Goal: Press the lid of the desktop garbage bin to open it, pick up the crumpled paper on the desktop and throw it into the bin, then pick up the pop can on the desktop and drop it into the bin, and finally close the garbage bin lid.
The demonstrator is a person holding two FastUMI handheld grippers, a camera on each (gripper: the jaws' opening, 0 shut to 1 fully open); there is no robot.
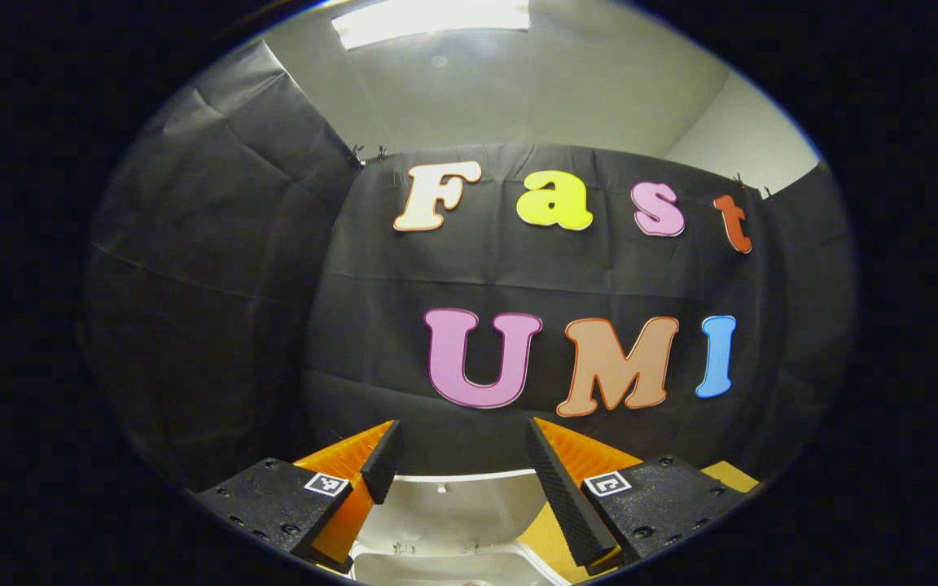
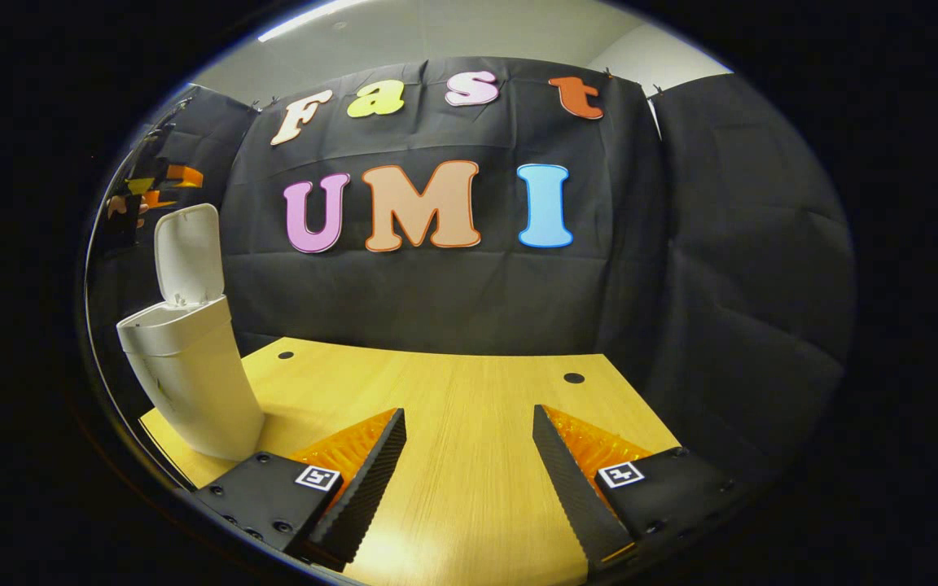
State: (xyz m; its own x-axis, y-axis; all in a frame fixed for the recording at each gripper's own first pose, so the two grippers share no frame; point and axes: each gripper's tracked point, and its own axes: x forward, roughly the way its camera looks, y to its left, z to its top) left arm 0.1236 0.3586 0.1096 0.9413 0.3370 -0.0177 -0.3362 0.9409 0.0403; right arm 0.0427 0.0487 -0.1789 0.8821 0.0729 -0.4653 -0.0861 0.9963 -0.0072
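Note:
The white desktop bin [image 2: 192, 382] stands on the left part of the wooden table [image 2: 453, 391], its lid [image 2: 186, 252] swung up and open. In the left gripper view I look down on the raised lid [image 1: 453, 500] and the bin's mouth [image 1: 436, 566]. My left gripper [image 1: 462, 430] hangs open right above them with nothing between its fingers. It also shows far off in the right gripper view as the left gripper [image 2: 155, 187], held by a hand above the bin. My right gripper [image 2: 469, 413] is open over bare tabletop, right of the bin and apart from it.
Black cloth walls close the booth behind and to both sides. Two small dark holes [image 2: 573, 378] mark the table's far part. The table's far edge meets the back cloth.

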